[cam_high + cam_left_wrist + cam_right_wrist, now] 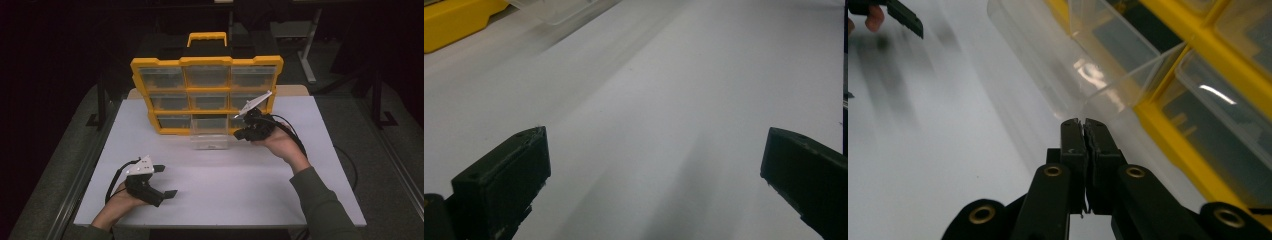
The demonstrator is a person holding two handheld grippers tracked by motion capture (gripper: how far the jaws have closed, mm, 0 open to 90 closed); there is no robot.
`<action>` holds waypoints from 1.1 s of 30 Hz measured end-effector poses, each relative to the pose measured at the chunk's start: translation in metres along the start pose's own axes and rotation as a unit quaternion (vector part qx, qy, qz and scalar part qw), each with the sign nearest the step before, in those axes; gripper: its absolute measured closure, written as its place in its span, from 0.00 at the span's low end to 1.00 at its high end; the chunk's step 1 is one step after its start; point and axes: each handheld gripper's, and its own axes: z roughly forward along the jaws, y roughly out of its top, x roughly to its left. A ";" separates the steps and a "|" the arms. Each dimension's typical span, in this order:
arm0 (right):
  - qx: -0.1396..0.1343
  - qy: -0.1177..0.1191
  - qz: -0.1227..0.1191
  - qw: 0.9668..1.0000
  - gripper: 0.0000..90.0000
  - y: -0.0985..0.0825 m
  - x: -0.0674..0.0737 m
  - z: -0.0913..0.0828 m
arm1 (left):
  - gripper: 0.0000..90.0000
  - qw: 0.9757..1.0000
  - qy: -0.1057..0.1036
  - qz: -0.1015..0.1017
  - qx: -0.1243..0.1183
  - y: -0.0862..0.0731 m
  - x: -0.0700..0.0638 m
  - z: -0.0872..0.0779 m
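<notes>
Organizer: 1 yellow cabinet [207, 92] is stood upright at the table's [220, 185] far edge, 9 clear compartments counted in 3 rows.
Drawer: 1 clear drawer [210, 138] is pulled out from the bottom row onto the table.
Right gripper [243, 133]: jaws are pressed together, empty, just beside the drawer's corner.
Left gripper [165, 181]: jaws are spread wide, empty, well apart from the cabinet.

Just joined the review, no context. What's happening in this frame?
A person at a white table works two handheld grippers by a yellow drawer organizer. The right gripper, jaws shut, sits at a corner of the clear drawer pulled out from the bottom row's middle slot; whether it pinches the rim is unclear. The left gripper rests open near the front-left, apart from everything.
</notes>
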 end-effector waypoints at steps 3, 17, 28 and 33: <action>-0.003 -0.002 -0.004 1.000 0.96 0.009 0.000 -0.004 | 0.00 1.000 0.000 0.001 0.000 0.000 0.000 0.000; -0.013 0.011 -0.014 1.000 0.96 0.044 0.004 0.009 | 0.00 1.000 -0.002 0.000 -0.001 0.000 0.001 0.000; -0.005 0.023 -0.021 0.999 0.89 0.055 0.003 0.044 | 0.00 1.000 -0.003 -0.002 -0.001 0.000 0.001 0.000; -0.013 0.014 -0.018 1.000 0.75 0.052 0.005 0.039 | 0.00 1.000 -0.003 -0.002 -0.001 0.000 0.001 0.000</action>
